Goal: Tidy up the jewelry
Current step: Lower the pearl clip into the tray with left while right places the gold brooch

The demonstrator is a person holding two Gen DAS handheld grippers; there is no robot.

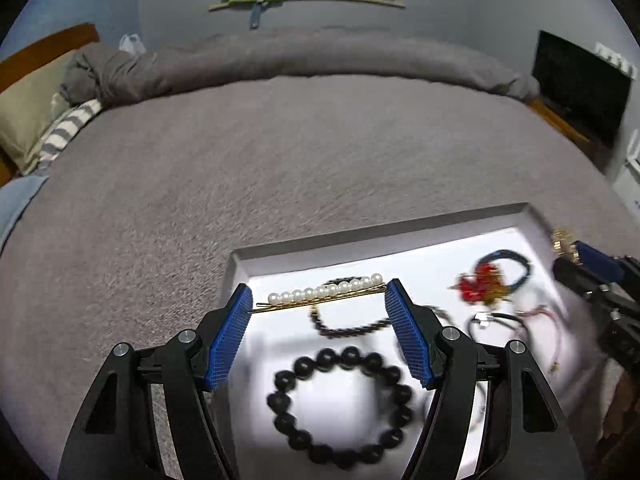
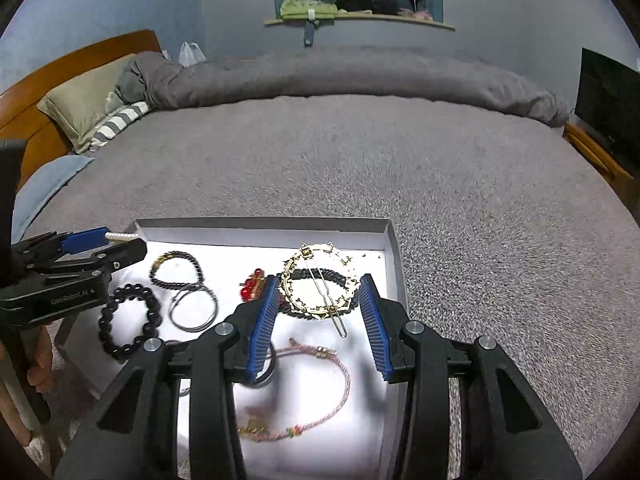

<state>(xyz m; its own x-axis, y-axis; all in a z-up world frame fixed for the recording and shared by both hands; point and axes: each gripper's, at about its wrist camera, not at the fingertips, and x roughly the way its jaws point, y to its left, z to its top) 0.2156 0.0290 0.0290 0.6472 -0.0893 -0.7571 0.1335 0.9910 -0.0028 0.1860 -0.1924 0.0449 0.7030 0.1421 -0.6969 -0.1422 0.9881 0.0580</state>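
A white tray [image 1: 400, 228] lies on the bed and holds several pieces of jewelry. My left gripper [image 1: 320, 296] is shut on a pearl hair pin [image 1: 324, 292], held by its two ends above the tray's near-left part. Below it lie a black bead bracelet [image 1: 340, 404] and a dark thin bracelet [image 1: 348, 328]. My right gripper [image 2: 320, 292] is shut on a gold ring-shaped hair clip [image 2: 320, 284], held above the tray [image 2: 260, 226]. A pink cord bracelet [image 2: 312, 392], a red charm [image 2: 252, 284] and a wire hoop [image 2: 194, 308] lie in the tray.
The tray sits on a grey bedspread [image 1: 280, 160] with rolled duvet behind. Pillows [image 2: 88, 108] and a wooden headboard are at the left. A dark screen [image 1: 580, 84] stands at the right. A wall shelf [image 2: 360, 16] holds clothes.
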